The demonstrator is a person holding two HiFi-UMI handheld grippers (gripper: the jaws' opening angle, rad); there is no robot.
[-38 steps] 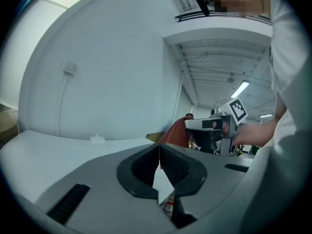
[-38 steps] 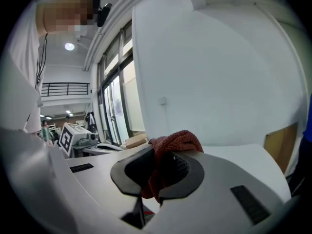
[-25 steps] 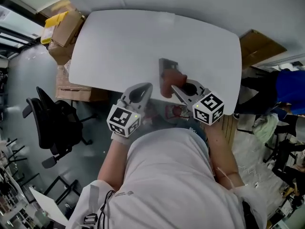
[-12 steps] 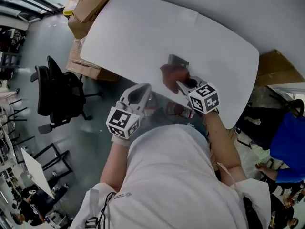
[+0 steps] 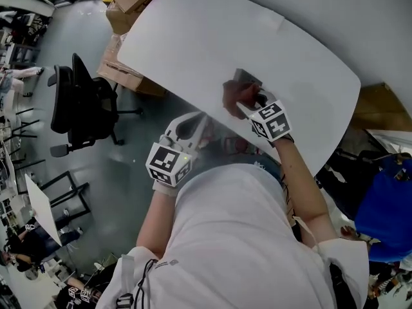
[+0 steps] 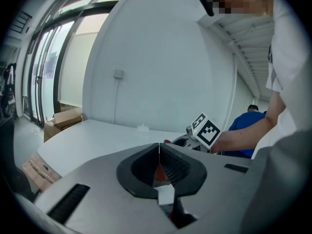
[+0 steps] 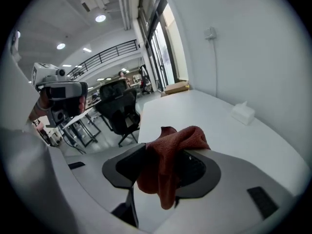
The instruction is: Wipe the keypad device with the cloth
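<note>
A rust-red cloth (image 5: 235, 98) lies bunched on the white table (image 5: 193, 37), over the near part of a grey keypad device (image 5: 246, 78). My right gripper (image 5: 248, 106) is at the cloth, and its jaws are opening. In the right gripper view the cloth (image 7: 168, 150) still hangs between the jaws and drapes over the right one, with my right gripper (image 7: 163, 160) apart around it. My left gripper (image 5: 201, 120) hovers off the table's near edge, shut and empty; in its own view my left gripper (image 6: 159, 152) shows both pads meeting.
A small white box (image 7: 242, 113) sits on the table by the wall. A black office chair (image 5: 90, 105) and cardboard boxes (image 5: 125, 8) stand left of the table. A person in blue (image 5: 386, 205) is at the right.
My right gripper has moved a little further over the table with the cloth, up against the device. The left gripper has stayed off the table's near edge. The head view has swung.
</note>
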